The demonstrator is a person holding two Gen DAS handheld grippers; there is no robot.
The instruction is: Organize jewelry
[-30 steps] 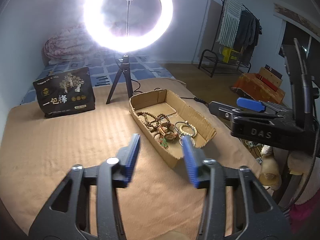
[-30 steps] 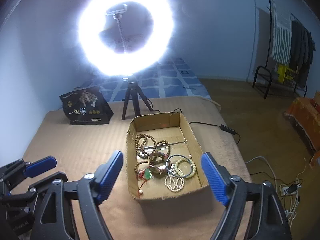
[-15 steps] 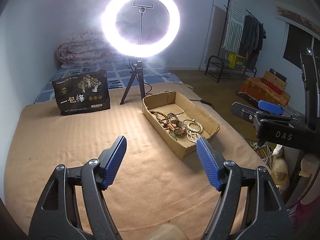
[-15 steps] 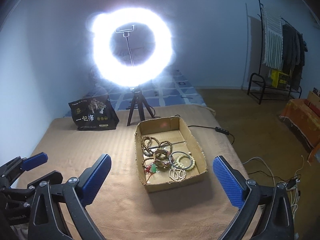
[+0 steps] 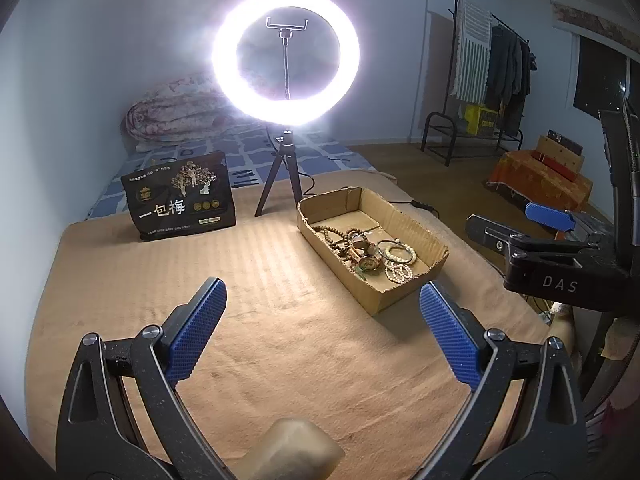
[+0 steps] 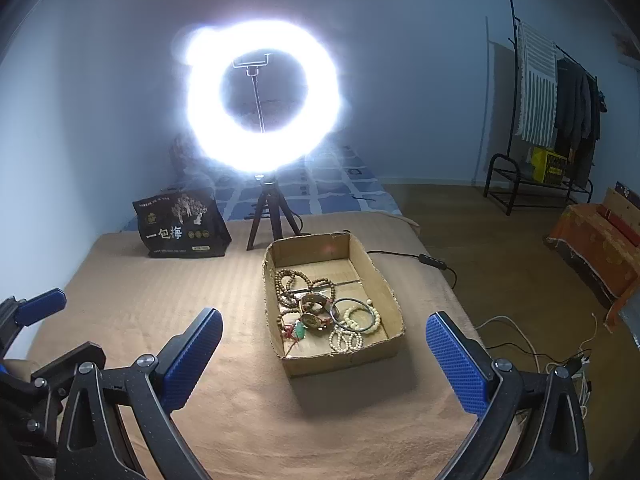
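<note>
Left wrist view: left gripper (image 5: 322, 322), black frame with blue ribbed pads, jaws opening, already spread wide, nothing between them, held above the tan ribbed blanket (image 5: 160, 280). Right wrist view: right gripper (image 6: 324, 356), same build, jaws at full spread, empty, held short of the shallow brown cardboard tray (image 6: 394, 304).

Tray contents: brown wooden bead strands (image 6: 286, 280), bronze-coloured wristwatch (image 6: 314, 318), dark metal bangle (image 6: 352, 314), cream pearl bracelets (image 6: 346, 340), green pendant on red cord (image 6: 299, 333). All lie heaped in the tray's near half; far half bare.

Behind tray: lit white ring light (image 6: 262, 96) on a black tripod (image 6: 272, 216); black printed pouch with gold tree motif (image 6: 180, 226) standing to its left. Clothes rack (image 6: 556, 108) at the far wall.
</note>
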